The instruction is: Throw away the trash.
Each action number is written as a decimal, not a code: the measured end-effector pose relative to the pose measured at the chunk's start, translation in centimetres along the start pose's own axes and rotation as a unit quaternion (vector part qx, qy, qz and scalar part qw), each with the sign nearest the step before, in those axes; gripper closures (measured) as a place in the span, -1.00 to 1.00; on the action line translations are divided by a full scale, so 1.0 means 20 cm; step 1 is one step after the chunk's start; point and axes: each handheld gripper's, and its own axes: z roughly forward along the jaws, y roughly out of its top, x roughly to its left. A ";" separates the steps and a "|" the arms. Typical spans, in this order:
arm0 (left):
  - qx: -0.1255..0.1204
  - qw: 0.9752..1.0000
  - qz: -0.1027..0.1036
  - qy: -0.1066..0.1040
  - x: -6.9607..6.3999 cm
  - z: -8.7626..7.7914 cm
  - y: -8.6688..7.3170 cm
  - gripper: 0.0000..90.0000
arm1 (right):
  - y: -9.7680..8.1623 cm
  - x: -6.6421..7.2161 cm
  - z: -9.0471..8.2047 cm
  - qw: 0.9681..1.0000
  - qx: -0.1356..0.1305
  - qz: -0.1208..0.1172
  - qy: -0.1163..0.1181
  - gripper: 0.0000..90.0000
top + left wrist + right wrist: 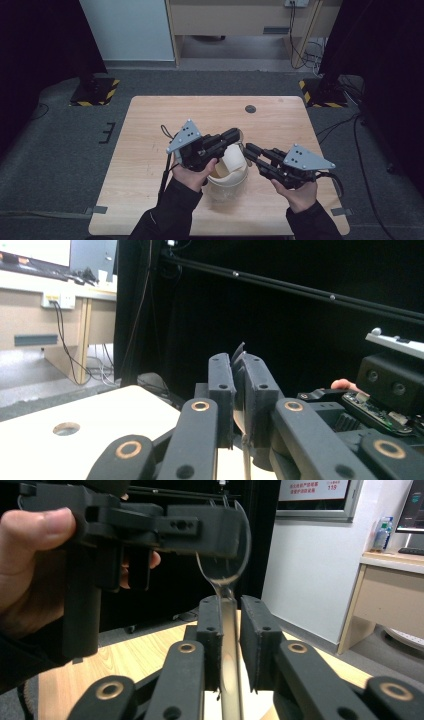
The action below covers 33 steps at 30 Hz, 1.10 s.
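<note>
A clear plastic spoon (pixel 226 570) stands upright between both grippers. Its handle runs down between the jaws of my right gripper (pixel 231 607), which are drawn in narrowly on it. Its bowl is pinched by my left gripper (pixel 220 535), held by a hand (pixel 30 555) at the upper left. In the left gripper view, the left gripper (pixel 239 365) is shut, and the spoon's thin edge (pixel 240 349) pokes out above the tips. From above, the left gripper (pixel 235 134) and right gripper (pixel 248 149) meet tip to tip over a cream tub (pixel 227 182).
A white cylinder (pixel 233 157) leans in the tub's mouth under the grippers. The wooden table (pixel 150 125) has a small round hole (pixel 250 108) near its far edge. Grey carpet, striped stand bases and cables surround the table.
</note>
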 end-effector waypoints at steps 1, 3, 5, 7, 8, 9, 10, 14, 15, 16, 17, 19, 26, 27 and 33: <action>-0.004 1.000 0.002 0.001 0.00 -0.01 0.01 0.87 | 0.01 0.00 -0.01 1.000 -0.003 0.003 -0.001 0.65; -0.012 1.000 0.005 0.004 0.01 -0.04 0.03 0.87 | 0.02 -0.02 -0.02 1.000 -0.012 0.011 -0.003 0.63; -0.018 1.000 0.008 0.008 0.02 -0.07 0.05 0.87 | 0.03 -0.04 -0.05 0.999 -0.023 0.020 -0.009 0.60; -0.024 1.000 0.013 0.012 0.03 -0.11 0.07 0.87 | 0.04 -0.06 -0.08 0.999 -0.029 0.024 -0.020 0.56; -0.026 0.999 0.017 0.015 0.03 -0.13 0.08 0.87 | 0.04 -0.07 -0.08 0.999 -0.031 0.027 -0.024 0.54; -0.029 0.999 0.021 0.019 0.04 -0.15 0.09 0.87 | 0.04 -0.09 -0.09 0.999 -0.034 0.027 -0.030 0.53; -0.032 0.999 0.023 0.023 0.05 -0.18 0.10 0.87 | 0.04 -0.10 -0.11 0.998 -0.033 0.028 -0.037 0.50; -0.038 0.998 0.031 0.042 0.10 -0.28 0.12 0.87 | 0.00 -0.19 -0.14 0.996 -0.023 0.040 -0.074 0.41; -0.036 0.998 0.033 0.049 0.11 -0.30 0.12 0.87 | 0.00 -0.19 -0.14 0.996 -0.023 0.040 -0.074 0.41; -0.034 0.997 0.035 0.056 0.13 -0.33 0.11 0.87 | -0.02 -0.21 -0.14 0.995 -0.018 0.043 -0.083 0.40; -0.032 0.997 0.036 0.060 0.14 -0.34 0.11 0.87 | -0.05 -0.23 -0.15 0.994 -0.012 0.047 -0.095 0.37; -0.027 0.996 0.037 0.070 0.17 -0.37 0.09 0.87 | -0.09 -0.27 -0.15 0.993 -0.001 0.050 -0.110 0.32; -0.010 0.996 0.030 0.086 0.25 -0.40 -0.01 0.87 | -0.28 -0.40 -0.19 0.983 0.049 0.068 -0.166 0.12; -0.006 0.996 0.032 0.088 0.26 -0.39 -0.02 0.87 | -0.28 -0.40 -0.19 0.983 0.049 0.068 -0.166 0.12; 0.018 0.995 0.040 0.087 0.26 -0.34 -0.11 0.87 | -0.44 -0.48 -0.20 0.972 0.098 0.078 -0.198 -0.02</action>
